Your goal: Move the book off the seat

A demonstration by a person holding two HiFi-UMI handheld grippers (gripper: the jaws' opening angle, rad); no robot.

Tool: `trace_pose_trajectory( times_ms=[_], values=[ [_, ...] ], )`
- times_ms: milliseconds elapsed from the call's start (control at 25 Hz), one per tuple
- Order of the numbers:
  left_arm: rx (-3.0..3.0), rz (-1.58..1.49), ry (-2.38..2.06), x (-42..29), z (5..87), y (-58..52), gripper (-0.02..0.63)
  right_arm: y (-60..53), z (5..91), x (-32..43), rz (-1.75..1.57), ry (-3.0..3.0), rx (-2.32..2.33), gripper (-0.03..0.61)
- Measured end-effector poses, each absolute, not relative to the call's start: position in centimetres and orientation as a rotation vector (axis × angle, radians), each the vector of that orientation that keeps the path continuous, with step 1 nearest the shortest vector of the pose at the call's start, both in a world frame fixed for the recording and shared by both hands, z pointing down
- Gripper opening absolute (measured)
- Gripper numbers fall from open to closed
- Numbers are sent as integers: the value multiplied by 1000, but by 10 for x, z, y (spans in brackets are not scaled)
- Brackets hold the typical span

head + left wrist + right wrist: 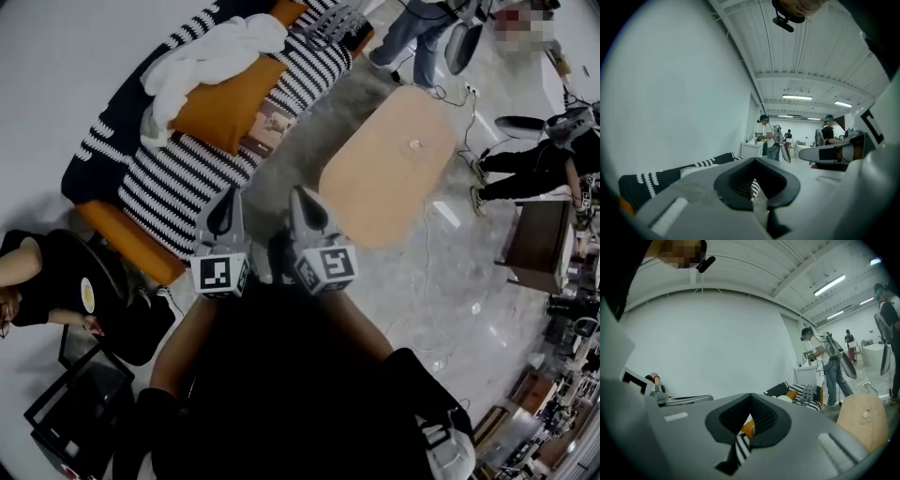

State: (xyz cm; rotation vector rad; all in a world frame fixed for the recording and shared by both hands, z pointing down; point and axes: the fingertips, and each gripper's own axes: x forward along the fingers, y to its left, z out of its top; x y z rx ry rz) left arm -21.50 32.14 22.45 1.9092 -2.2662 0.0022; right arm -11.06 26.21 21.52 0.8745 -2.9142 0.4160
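Note:
The book [267, 125], with a brownish cover, lies flat on the black-and-white striped sofa seat [178, 187], against an orange cushion [225, 105]. Both grippers are held side by side in front of the sofa, pointing toward it, well short of the book. My left gripper [228, 197] has its jaws together with nothing between them; its own view shows the left gripper [754, 161] aimed past the sofa's striped end [651, 180]. My right gripper [300, 195] is shut and empty too; through the right gripper [751, 398] tips I see striped fabric and orange cushion.
An oval wooden coffee table [389, 164] stands just right of the sofa. A white cloth [216, 52] is heaped on the cushion. A seated person [37, 272] is at the left, and a dark side table [539, 239] at the right. Other people stand beyond the table.

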Motion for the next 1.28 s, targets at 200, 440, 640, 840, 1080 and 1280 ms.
trace_pose_trajectory(
  times_ms=[200,440,640,840,1080,1280],
  values=[
    [1890,25,-2264,-212,231,277,6,217,222,-108,418,-2896,871,8],
    [1870,60,-2265,-211,239,240,6,177,233,-110,463,-2890,851,8],
    [1860,69,-2273,-208,241,213,6,151,236,-109,477,-2900,829,8],
    [1844,77,-2294,-203,238,185,6,130,239,-110,471,-2912,787,8],
    [1832,107,-2327,-198,241,153,6,100,243,-110,475,-2937,737,8],
    [1818,126,-2329,-203,248,131,6,75,253,-111,547,-2889,741,8]
  ],
)
